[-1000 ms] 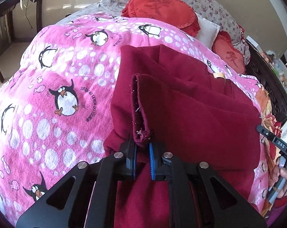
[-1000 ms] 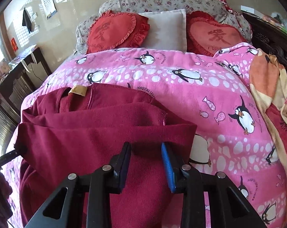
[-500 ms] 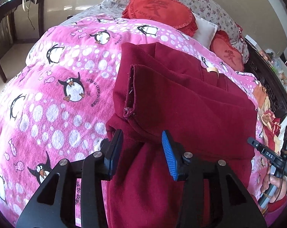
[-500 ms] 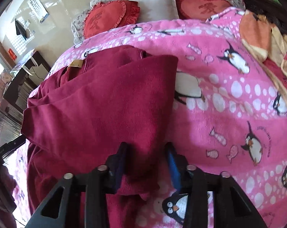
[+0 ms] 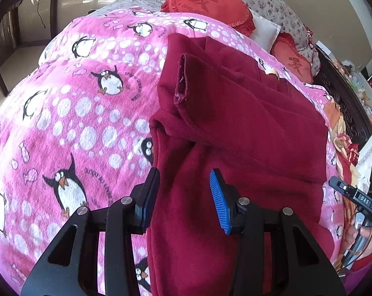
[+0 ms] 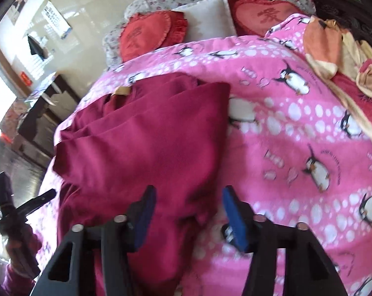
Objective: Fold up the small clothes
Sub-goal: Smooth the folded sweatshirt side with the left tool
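A dark red fleece garment [image 5: 247,128] lies partly folded on the pink penguin blanket [image 5: 75,123], a sleeve cuff [image 5: 182,79] folded across its top. My left gripper [image 5: 184,197] is open and empty over the garment's near left edge. In the right wrist view the garment [image 6: 146,143] fills the left middle. My right gripper [image 6: 188,214] is open and empty over its near right edge. The other handle [image 6: 15,209] shows at far left, and the right one [image 5: 358,197] at the left view's far right.
Red heart cushions [image 6: 149,32] and a white pillow [image 6: 208,17] lie at the bed's head. An orange and red patterned cloth [image 6: 334,44] lies along the right side of the bed. Dark wooden furniture [image 6: 40,120] stands beyond the left edge.
My left gripper let go of the sleeve cuff, opened and drew back toward the near edge. My right gripper stayed open, widened and pulled back; the garment lies where it was laid.
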Demonstrator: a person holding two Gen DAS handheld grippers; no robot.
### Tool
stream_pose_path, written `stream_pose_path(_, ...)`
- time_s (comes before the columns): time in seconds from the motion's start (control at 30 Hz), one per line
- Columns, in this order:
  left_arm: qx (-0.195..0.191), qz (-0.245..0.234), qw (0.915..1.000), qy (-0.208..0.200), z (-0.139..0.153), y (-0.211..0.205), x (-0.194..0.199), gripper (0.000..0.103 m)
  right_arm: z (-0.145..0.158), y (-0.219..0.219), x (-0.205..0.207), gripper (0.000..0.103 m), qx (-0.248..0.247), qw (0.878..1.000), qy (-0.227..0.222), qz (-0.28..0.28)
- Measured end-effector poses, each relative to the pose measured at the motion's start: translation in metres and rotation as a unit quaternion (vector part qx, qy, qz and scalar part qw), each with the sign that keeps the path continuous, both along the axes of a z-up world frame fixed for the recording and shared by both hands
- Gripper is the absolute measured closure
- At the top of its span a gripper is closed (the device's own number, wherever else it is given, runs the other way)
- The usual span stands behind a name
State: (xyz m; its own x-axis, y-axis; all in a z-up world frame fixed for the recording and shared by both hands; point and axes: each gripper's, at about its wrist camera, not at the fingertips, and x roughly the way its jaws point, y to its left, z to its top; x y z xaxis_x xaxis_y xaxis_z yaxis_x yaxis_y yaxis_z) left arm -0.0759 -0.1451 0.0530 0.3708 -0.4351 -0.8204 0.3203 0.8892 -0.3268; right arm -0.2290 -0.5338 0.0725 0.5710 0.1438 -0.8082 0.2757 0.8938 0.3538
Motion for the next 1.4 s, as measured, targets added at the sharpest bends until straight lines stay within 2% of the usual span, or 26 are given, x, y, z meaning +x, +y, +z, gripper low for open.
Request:
stream_pose_path(0.03,-0.001,-0.002,1.0,0.006,-0.002,0.002,-0.005,0.061,-0.003,0.004,-0.002,0.047,0.005,1.0,0.007,0.002)
stream_pose_path(0.1,-0.003,-0.006,0.9997,0.022,-0.008,0.005,-0.015,0.052,-0.013,0.01,-0.008,0.047,0.034,0.999,0.004,-0.002)
stream_pose_path(0.17,-0.004,-0.007,0.9993,0.035,-0.014,0.009,-0.025,0.051,-0.026,0.017,-0.009,0.048,0.065,0.998,0.009,-0.002)
stream_pose_path(0.2,-0.001,-0.005,0.9993,0.038,-0.016,0.011,-0.029,0.051,-0.03,0.021,-0.009,0.056,0.062,0.998,0.013,0.003)
stream_pose_path(0.23,0.001,-0.003,0.9993,0.038,-0.016,0.013,-0.032,0.051,-0.03,0.026,-0.009,0.075,0.042,0.999,0.013,0.008)
stream_pose_path(0.3,-0.004,0.005,0.9989,0.046,-0.017,0.021,-0.039,0.051,-0.025,0.035,-0.01,0.097,-0.029,0.999,0.013,0.013)
stream_pose_path(0.37,-0.014,0.008,0.9982,0.057,-0.019,0.028,-0.045,0.051,-0.023,0.032,-0.014,0.097,-0.033,0.999,0.01,0.006)
stream_pose_path(0.43,-0.013,0.009,0.9978,0.064,-0.02,0.033,-0.052,0.051,-0.027,0.03,-0.015,0.097,-0.061,0.998,0.02,-0.002)
stream_pose_path(0.5,-0.008,0.01,0.9978,0.065,-0.019,0.038,-0.06,0.051,-0.035,0.029,-0.015,0.097,-0.048,0.998,0.031,-0.003)
stream_pose_path(0.6,-0.017,0.008,0.9971,0.074,-0.016,0.048,-0.072,0.051,-0.019,0.023,-0.027,0.096,-0.013,1.0,0.007,-0.009)
stream_pose_path(0.67,-0.02,0.001,0.9962,0.085,-0.015,0.053,-0.08,0.051,-0.005,0.018,-0.042,0.086,0.021,1.0,-0.012,-0.011)
stream_pose_path(0.73,-0.018,-0.013,0.9951,0.096,-0.015,0.058,-0.091,0.051,0.006,0.015,-0.059,0.053,0.034,0.999,-0.015,0.0)
stream_pose_path(0.93,-0.006,-0.051,0.9882,0.145,-0.022,0.065,-0.129,0.051,0.024,0.016,-0.113,0.052,0.005,1.0,-0.002,0.019)
stream_pose_path(1.07,-0.001,-0.064,0.9845,0.163,-0.027,0.064,-0.154,0.051,0.013,0.007,-0.144,0.052,0.023,1.0,0.013,0.009)
stream_pose_path(1.17,-0.004,-0.064,0.9846,0.163,-0.029,0.063,-0.166,0.05,-0.002,0.006,-0.161,0.052,0.035,0.999,0.029,-0.003)
stream_pose_path(1.27,-0.02,-0.046,0.9852,0.164,-0.031,0.063,-0.169,0.041,-0.012,0.003,-0.173,0.052,0.047,0.998,0.034,-0.015)
stream_pose_path(1.37,-0.018,-0.048,0.9841,0.17,-0.031,0.054,-0.165,0.041,-0.014,0.002,-0.18,0.052,0.054,0.998,0.03,-0.024)
stream_pose_path(1.4,-0.014,-0.056,0.984,0.169,-0.03,0.052,-0.166,0.05,-0.014,0.002,-0.182,0.052,0.053,0.998,0.028,-0.025)
